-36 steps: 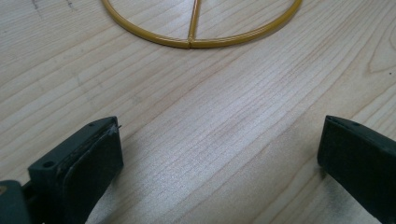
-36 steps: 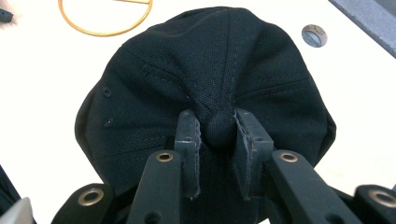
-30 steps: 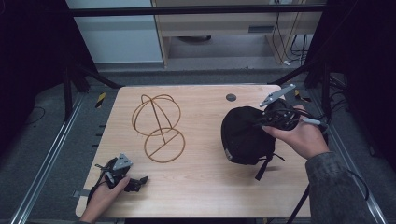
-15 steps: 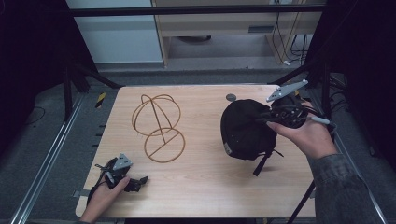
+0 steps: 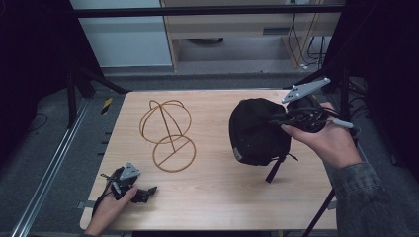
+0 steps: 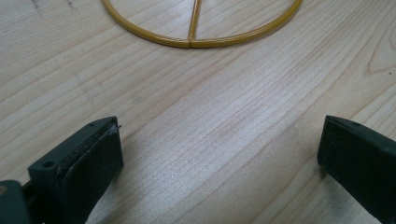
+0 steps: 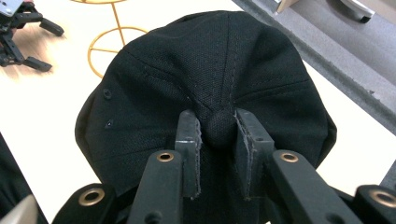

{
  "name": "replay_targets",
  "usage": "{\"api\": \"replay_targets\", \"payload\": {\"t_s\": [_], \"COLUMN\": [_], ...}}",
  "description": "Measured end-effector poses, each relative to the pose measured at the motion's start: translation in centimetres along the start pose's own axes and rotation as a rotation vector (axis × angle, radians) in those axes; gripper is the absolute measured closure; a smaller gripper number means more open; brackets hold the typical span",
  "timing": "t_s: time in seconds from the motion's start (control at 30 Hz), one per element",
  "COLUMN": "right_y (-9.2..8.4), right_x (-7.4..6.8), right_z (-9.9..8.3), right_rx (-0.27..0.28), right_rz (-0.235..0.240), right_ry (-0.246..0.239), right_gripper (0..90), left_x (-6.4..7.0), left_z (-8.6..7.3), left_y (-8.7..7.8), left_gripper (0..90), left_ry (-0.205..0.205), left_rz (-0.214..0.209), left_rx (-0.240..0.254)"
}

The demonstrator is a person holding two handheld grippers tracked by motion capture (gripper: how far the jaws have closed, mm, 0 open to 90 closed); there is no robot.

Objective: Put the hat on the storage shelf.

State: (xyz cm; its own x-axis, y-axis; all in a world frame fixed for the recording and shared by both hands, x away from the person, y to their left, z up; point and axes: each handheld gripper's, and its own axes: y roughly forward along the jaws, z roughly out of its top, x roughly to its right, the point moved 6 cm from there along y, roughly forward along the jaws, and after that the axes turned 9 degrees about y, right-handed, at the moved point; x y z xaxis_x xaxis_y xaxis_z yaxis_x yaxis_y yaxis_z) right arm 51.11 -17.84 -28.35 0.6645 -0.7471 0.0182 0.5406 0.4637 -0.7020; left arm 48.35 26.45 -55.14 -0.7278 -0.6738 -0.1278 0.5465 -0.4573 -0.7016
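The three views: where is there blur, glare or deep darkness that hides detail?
High view: dim, its edges nearly black; the black cap shows little texture. Left gripper view: the wooden table carries a soft sheen, and the nearest parts of the jaws look soft. Right gripper view: the cap's weave is sharp, while the far background is slightly blurred.

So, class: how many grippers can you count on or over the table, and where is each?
2. The left gripper rests at the table's near left corner; the right gripper is over the right side, clamped on the black cap.

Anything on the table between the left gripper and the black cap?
Bare wood mostly; the gold wire stand sits just off that line, seen in the high view, between left gripper and cap.
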Motion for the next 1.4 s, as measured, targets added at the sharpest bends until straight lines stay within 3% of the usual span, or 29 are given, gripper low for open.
{"api": "replay_targets", "payload": {"t_s": [0.63,1.4], "right_y": [-0.7,-0.4], "right_x": [-2.6,-3.4], "right_z": [2.8,3.8], "right_rx": [0.023,0.03], "right_rz": [0.01,0.015], "right_ry": [-0.068,-0.084], "right_gripper": [73.0,72.9], "left_x": [0.0,0.0], "left_z": [0.0,0.0], "left_y": [0.0,0.0], "left_gripper": [0.0,0.0], "left_ry": [0.0,0.0], "left_rz": [0.0,0.0], "left_rx": [-0.002,-0.002]}}
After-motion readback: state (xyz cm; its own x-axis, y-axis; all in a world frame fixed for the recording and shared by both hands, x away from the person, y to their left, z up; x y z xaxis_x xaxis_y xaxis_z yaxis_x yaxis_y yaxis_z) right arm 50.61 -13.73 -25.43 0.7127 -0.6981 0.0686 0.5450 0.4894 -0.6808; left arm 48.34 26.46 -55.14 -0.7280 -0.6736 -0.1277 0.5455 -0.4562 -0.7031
